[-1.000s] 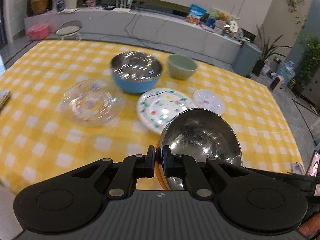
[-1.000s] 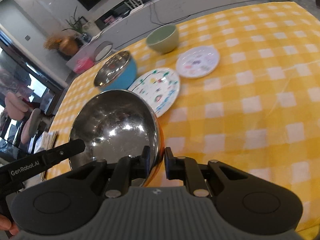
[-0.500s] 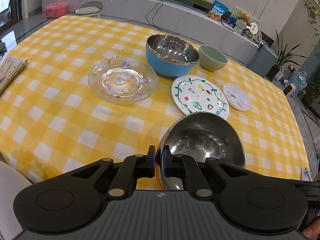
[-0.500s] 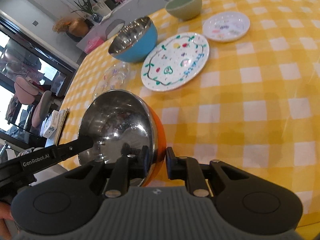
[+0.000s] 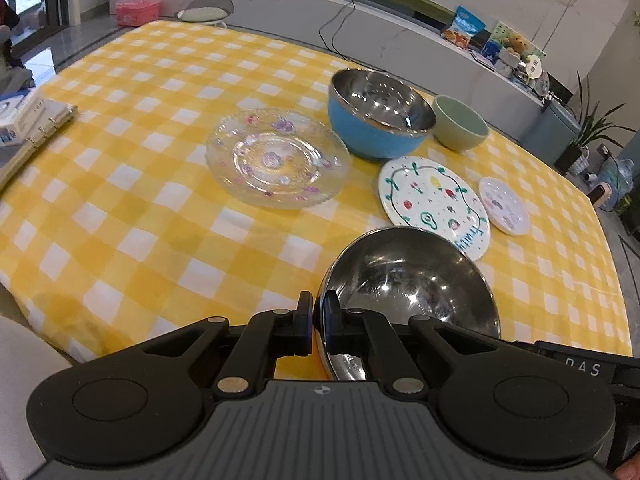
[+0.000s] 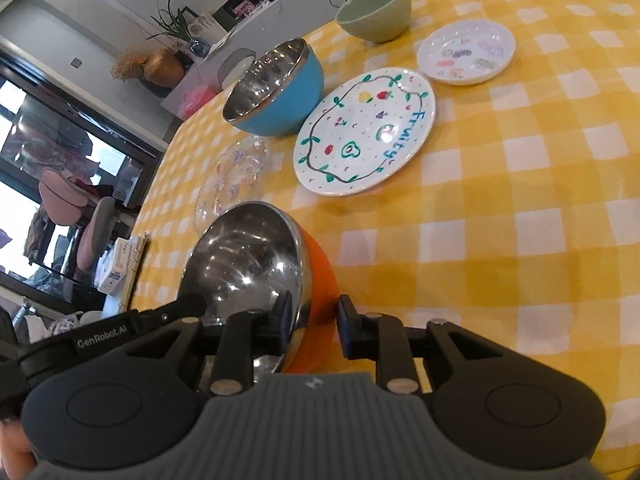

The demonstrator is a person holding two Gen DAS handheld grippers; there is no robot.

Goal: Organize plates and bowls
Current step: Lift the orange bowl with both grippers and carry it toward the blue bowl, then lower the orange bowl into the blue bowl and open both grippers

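Yellow-checked bench cloth now lies just under my orange bowl point(image 6: 316, 280), which has sunk toward it; my left hand-held gripper point(image 5: 317, 322) pinches its rim, while my right hand-held gripper point(image 6: 314, 320) has just been opening around it, so I judge it nearly set down.

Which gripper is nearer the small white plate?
Right, as far as the views show. The right gripper sits on the orange bowl's rim on the side toward the small white plate; the left gripper clamps the opposite rim, farther away.
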